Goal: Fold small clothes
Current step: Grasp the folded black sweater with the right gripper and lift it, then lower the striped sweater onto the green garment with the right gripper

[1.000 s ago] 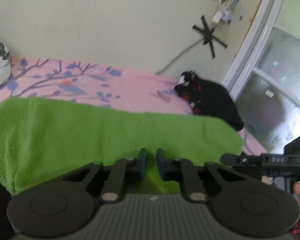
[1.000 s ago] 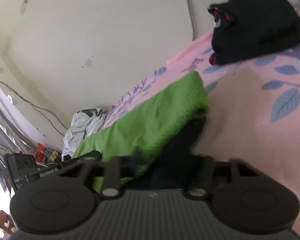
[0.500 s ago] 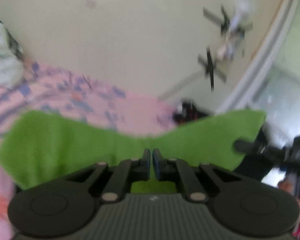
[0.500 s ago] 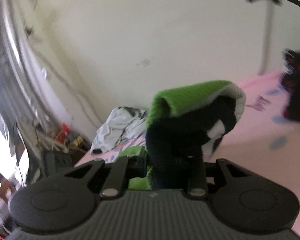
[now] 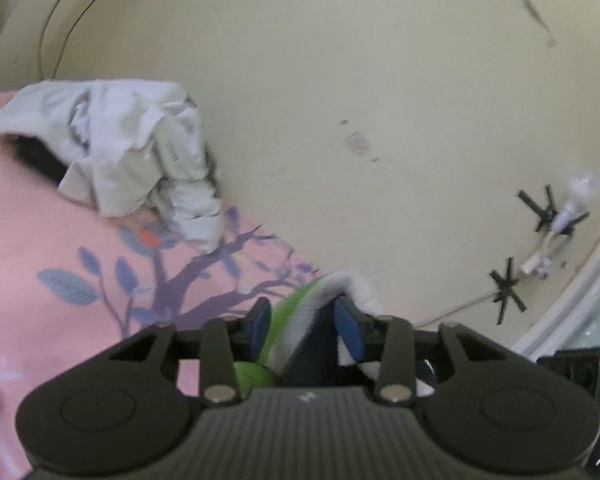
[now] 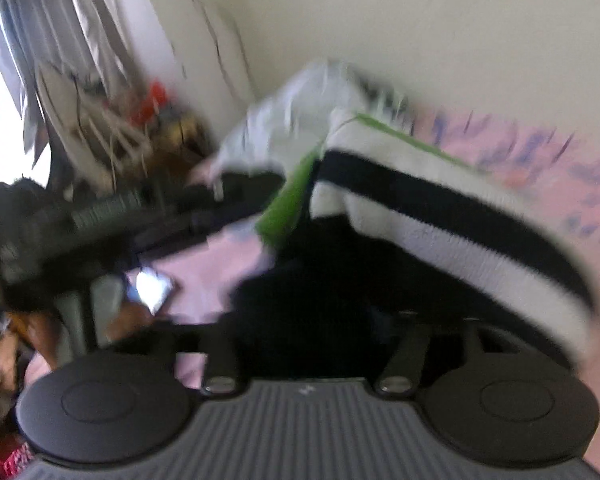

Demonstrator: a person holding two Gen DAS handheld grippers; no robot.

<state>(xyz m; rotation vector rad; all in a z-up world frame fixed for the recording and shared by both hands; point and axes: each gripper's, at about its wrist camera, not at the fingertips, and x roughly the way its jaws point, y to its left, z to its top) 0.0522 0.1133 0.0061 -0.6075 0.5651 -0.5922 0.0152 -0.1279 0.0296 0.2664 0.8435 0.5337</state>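
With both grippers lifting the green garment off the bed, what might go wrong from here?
The left gripper pinches only a thick bunched edge of the green garment with white and black bands, so it may slip out. In the right wrist view the garment drapes over the right gripper's fingers, hiding its hold, and the view is blurred.

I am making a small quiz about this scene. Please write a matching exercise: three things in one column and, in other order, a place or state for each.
Things:
1. green, white and black knit garment
2. crumpled white cloth pile
3. pink bedsheet with purple branch print

Places or states:
a. lies by the cream wall
b. sits between the left gripper's fingers
c. spreads under everything

Pairs: 1-b, 2-a, 3-c
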